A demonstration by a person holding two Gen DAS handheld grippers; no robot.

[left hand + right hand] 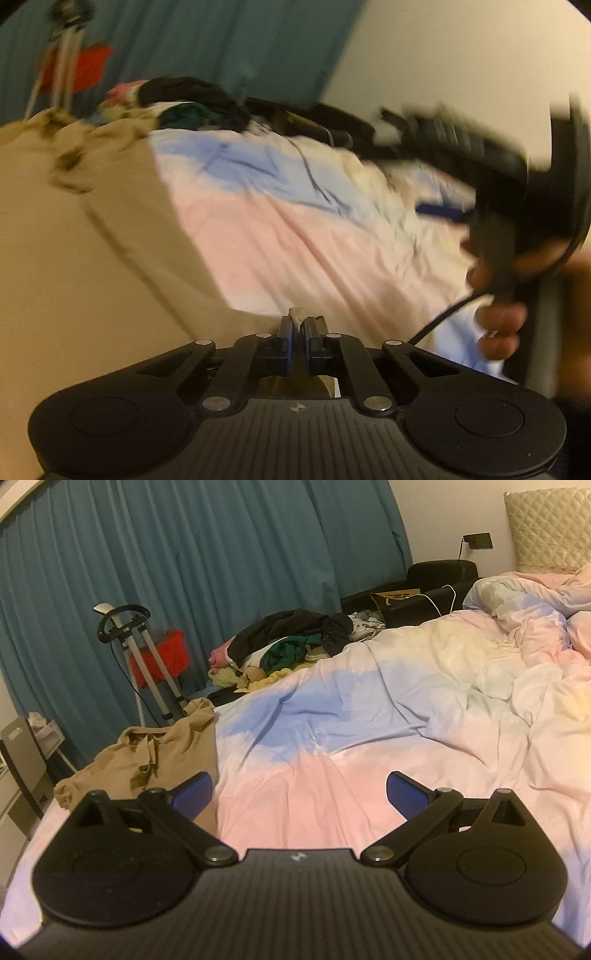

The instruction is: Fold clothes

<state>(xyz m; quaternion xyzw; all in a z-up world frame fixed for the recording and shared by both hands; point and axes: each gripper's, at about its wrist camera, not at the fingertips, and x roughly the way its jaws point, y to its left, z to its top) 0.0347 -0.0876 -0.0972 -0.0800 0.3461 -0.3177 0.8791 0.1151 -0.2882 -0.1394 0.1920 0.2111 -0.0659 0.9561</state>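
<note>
Nearest your left-hand camera, your left tool (298, 328) has its two blue pads pressed together on a small pinch of pale cloth that pokes up between them. That cloth looks like an edge of the tan garment (74, 236), which fills the left half of that view, lying over the bed's pastel duvet (295, 229). The picture is smeared by motion, so you cannot tell exactly which part of the garment is pinched.

Your right tool (300, 794) stands wide apart, blue pads well clear of each other, with nothing between them. It hangs above the pink part of the duvet (369, 738) and touches nothing. In the left-hand view your hand (498, 295) grips that tool's handle.

From the right-hand camera, the tan garment (147, 753) lies rumpled at the near left edge of the bed, one part bunched and creased, with a fairly straight edge toward the duvet. It is not a neat folded rectangle, so folding on it remains, by my judgement. How many folds it already carries the pictures do not settle.

Farther back, a loose pile of clothes (291, 642) in black, green, yellow and pink sits by the blue curtain (184, 554). Those look unfolded, so more work likely waits there.
</note>
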